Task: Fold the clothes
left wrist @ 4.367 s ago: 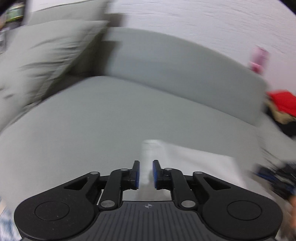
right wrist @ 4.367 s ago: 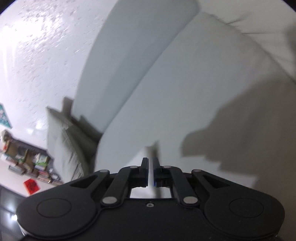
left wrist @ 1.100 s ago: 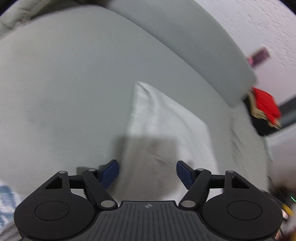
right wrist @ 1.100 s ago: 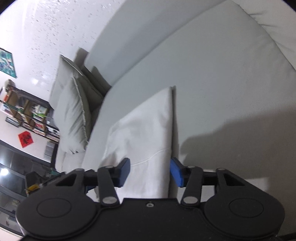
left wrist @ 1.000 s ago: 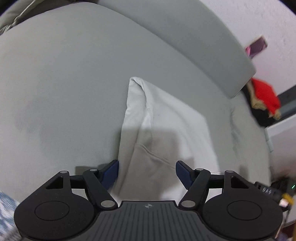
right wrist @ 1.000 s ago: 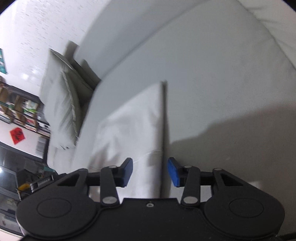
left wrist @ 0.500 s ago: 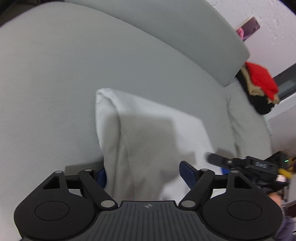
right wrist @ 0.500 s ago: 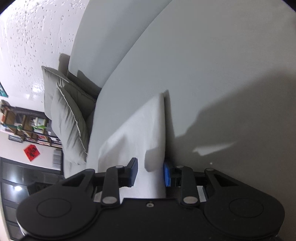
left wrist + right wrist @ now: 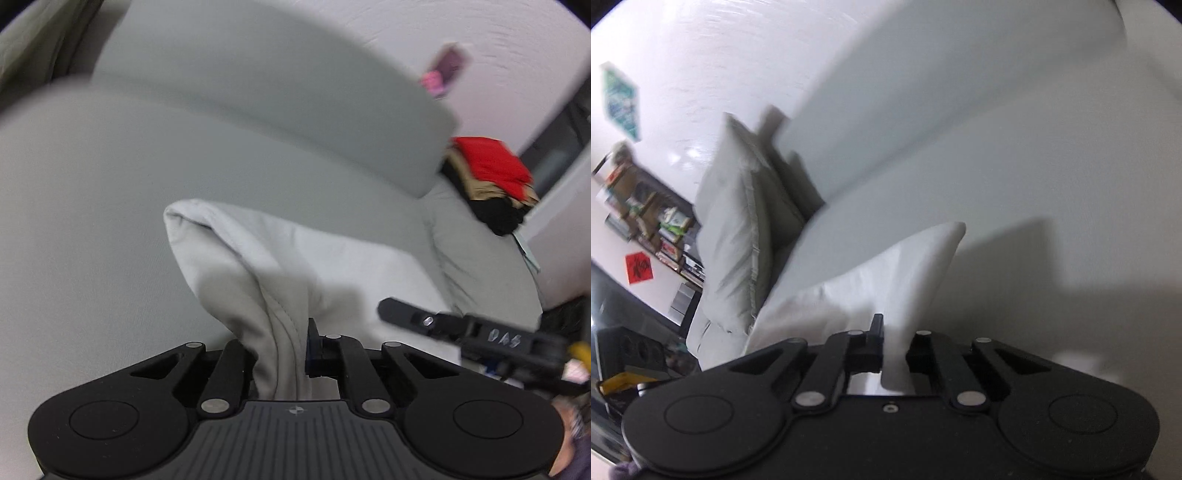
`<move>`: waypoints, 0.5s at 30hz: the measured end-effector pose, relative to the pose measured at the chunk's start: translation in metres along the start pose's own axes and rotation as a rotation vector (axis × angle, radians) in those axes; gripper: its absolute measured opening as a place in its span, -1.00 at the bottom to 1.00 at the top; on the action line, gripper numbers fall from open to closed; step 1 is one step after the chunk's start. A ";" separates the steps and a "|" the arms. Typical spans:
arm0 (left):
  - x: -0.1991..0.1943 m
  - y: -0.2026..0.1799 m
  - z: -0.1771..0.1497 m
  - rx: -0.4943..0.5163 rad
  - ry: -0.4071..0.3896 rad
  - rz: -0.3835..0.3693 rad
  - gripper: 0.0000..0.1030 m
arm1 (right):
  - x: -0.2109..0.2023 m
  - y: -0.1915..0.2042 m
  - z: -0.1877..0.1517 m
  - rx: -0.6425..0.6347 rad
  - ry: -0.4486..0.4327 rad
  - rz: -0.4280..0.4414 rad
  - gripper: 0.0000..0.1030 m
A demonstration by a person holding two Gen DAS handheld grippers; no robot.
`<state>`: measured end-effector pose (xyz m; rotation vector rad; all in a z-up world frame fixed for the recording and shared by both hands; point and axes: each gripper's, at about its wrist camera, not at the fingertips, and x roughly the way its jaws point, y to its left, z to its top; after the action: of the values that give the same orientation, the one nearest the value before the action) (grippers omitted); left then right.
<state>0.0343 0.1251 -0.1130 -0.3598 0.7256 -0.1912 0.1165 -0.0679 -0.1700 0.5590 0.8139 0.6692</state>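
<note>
A pale grey-white folded garment point(image 9: 280, 254) lies on the grey sofa seat point(image 9: 92, 206). My left gripper point(image 9: 282, 350) is shut on its near hem, and the cloth rises in a bunched fold between the fingers. In the right wrist view the same garment point(image 9: 886, 273) slopes up into my right gripper point(image 9: 894, 343), which is shut on its other near corner. From the left wrist view the right gripper point(image 9: 476, 332) shows as a black bar at the right, blurred.
The sofa backrest point(image 9: 258, 96) runs across the top. A pile of red, tan and black clothes point(image 9: 491, 177) sits at the sofa's right end. Grey cushions point(image 9: 738, 229) lean at the left end, with a bookshelf point(image 9: 646, 214) behind.
Both grippers were open astride the garment's near edge; now both have shut on it and lifted the edge, so the cloth bunches upward. The views have tilted up toward the backrest.
</note>
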 end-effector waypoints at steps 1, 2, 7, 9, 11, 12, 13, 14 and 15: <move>-0.016 -0.014 -0.002 0.021 -0.052 -0.007 -0.86 | -0.022 0.009 -0.001 -0.023 -0.044 -0.004 -0.91; -0.032 -0.028 -0.005 0.041 -0.103 -0.014 -0.86 | -0.044 0.019 -0.001 -0.045 -0.088 -0.007 -0.91; -0.101 -0.107 -0.018 0.190 -0.295 -0.111 -0.85 | -0.153 0.065 -0.005 -0.158 -0.308 -0.026 -0.91; -0.119 -0.137 -0.022 0.249 -0.331 -0.170 -0.85 | -0.200 0.080 -0.009 -0.186 -0.392 -0.052 -0.91; -0.132 -0.165 -0.025 0.298 -0.351 -0.235 -0.84 | -0.245 0.088 -0.017 -0.202 -0.465 -0.099 -0.91; -0.136 -0.178 -0.026 0.315 -0.352 -0.272 -0.84 | -0.267 0.092 -0.021 -0.208 -0.500 -0.123 -0.91; -0.138 -0.190 -0.027 0.325 -0.346 -0.309 -0.84 | -0.283 0.094 -0.024 -0.208 -0.526 -0.153 -0.91; -0.139 -0.201 -0.028 0.337 -0.340 -0.345 -0.84 | -0.300 0.095 -0.028 -0.208 -0.553 -0.183 -0.91; -0.138 -0.213 -0.028 0.352 -0.336 -0.376 -0.84 | -0.316 0.097 -0.031 -0.207 -0.579 -0.213 -0.91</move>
<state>-0.0958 -0.0379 0.0336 -0.1804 0.2777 -0.5910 -0.1001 -0.2261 0.0262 0.4364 0.2505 0.3581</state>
